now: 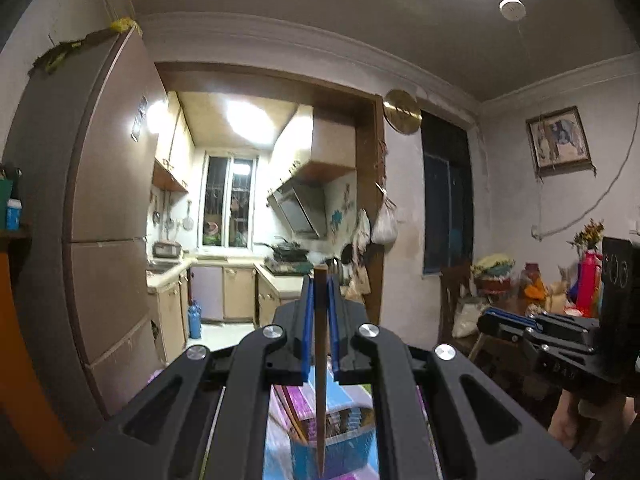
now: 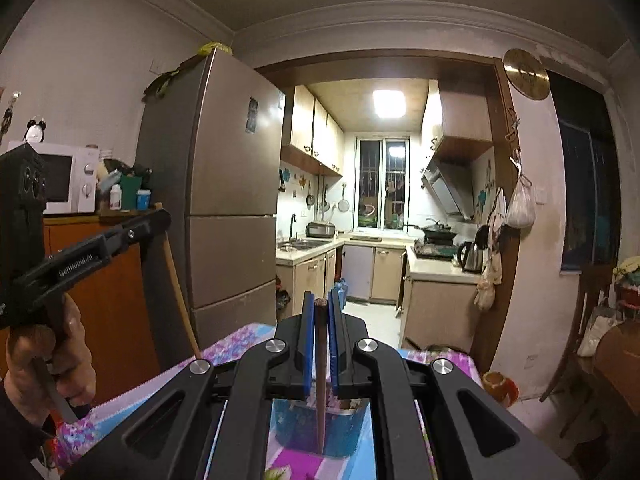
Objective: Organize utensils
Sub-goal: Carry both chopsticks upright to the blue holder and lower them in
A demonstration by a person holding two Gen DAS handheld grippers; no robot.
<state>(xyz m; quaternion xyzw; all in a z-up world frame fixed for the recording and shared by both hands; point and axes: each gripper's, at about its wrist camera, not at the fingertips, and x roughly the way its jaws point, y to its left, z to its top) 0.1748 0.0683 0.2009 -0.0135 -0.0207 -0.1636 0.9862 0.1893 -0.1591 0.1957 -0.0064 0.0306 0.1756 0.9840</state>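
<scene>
My left gripper (image 1: 320, 284) is shut on a light brown wooden chopstick (image 1: 320, 400) that hangs upright, tip down, over a blue utensil holder (image 1: 344, 448) with other sticks in it. My right gripper (image 2: 320, 302) is shut on a darker brown chopstick (image 2: 321, 408), also upright, above the same blue holder (image 2: 348, 432). In the right wrist view the left gripper (image 2: 162, 214) shows at the left in a person's hand (image 2: 48, 360), its chopstick (image 2: 178, 280) slanting down. The left wrist view shows the right gripper (image 1: 490, 316) at the right edge.
The holder stands on a table with a purple flowered cloth (image 2: 236, 346). A tall fridge (image 2: 224, 184) and an orange cabinet (image 2: 120, 300) with a microwave (image 2: 60, 178) are at the left. The kitchen doorway lies ahead, and a wooden chair (image 2: 588, 320) stands at the right.
</scene>
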